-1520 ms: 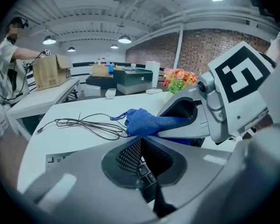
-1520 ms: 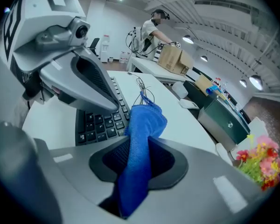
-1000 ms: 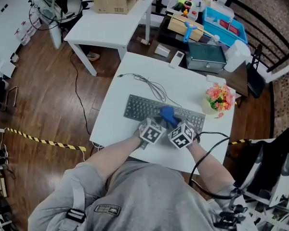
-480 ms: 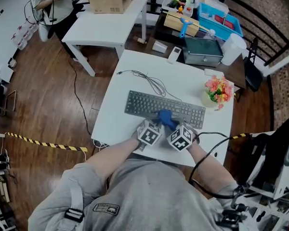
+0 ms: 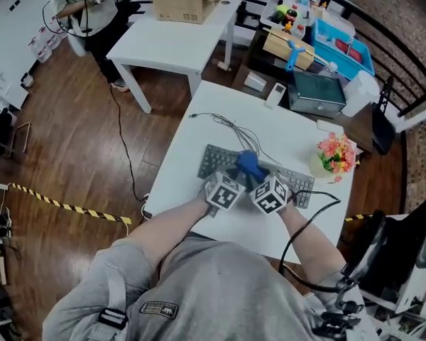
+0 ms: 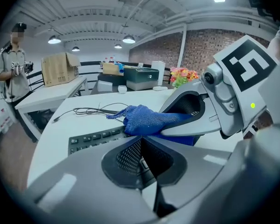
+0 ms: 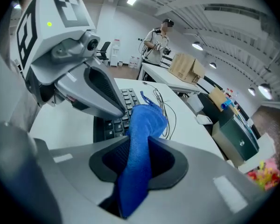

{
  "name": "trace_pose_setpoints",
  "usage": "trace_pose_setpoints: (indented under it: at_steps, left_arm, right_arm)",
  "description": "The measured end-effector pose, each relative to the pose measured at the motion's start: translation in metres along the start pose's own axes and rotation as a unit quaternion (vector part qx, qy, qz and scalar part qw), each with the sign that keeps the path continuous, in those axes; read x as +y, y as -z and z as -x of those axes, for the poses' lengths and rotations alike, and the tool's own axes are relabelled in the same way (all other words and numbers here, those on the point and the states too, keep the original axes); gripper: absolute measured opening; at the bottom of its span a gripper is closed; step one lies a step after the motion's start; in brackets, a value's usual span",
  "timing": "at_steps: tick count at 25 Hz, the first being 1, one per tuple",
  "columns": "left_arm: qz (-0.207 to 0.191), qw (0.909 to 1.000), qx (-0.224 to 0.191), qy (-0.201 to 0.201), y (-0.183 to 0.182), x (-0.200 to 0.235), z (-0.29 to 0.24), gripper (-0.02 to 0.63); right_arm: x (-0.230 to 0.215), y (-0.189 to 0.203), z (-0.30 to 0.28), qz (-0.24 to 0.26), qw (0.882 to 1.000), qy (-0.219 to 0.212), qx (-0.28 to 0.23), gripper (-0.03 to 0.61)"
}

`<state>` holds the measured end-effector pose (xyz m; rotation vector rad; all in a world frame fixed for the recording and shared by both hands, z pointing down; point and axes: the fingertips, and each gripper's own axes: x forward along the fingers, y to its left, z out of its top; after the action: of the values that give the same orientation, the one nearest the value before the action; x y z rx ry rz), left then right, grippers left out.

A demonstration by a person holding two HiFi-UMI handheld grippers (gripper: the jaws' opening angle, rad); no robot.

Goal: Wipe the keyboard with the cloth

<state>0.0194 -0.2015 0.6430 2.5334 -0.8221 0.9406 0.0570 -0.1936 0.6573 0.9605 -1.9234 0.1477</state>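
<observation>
right gripper [image 7: 144, 136] clamps the cloth [image 7: 147, 118], left gripper [image 6: 140, 143] closed empty; the cloth's loose tip may snag the keyboard [image 5: 214, 163] cable [image 5: 227, 126].

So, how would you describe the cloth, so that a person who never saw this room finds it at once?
Find the white table nearest the person; a dark keyboard lies across it. The cloth is over the keyboard's middle, clamped in the right gripper. It is the only bright blue, soft thing there, unlike the thin black cable and the pink flowers.
</observation>
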Motion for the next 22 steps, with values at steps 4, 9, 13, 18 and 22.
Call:
trace_pose_setpoints:
  at_steps: [4, 9, 13, 18, 22]
  left_arm:
    - [0.008, 0.9998, -0.005, -0.015, -0.007, 0.028, 0.003, -0.006]
    - [0.014, 0.9998, 0.0, -0.015, -0.002, 0.038, 0.009, -0.006]
    - [0.012, 0.9999, 0.005, -0.009, 0.007, 0.028, 0.01, -0.006]
    - [0.005, 0.9999, 0.01, 0.001, 0.021, 0.004, 0.014, -0.006]
    - [0.003, 0.9998, 0.018, 0.001, 0.034, -0.008, 0.019, -0.006]
  right_arm:
    - [-0.012, -0.02, -0.018, -0.005, 1.0, 0.003, 0.001, 0.112]
    - [-0.009, -0.025, -0.027, -0.015, 1.0, -0.002, 0.012, 0.112]
    - [0.009, -0.019, -0.019, -0.015, 1.0, -0.016, 0.007, 0.112]
    - [0.044, -0.007, -0.005, -0.009, 0.999, -0.033, 0.001, 0.112]
    - [0.064, 0.001, 0.003, -0.006, 0.999, -0.044, -0.002, 0.112]
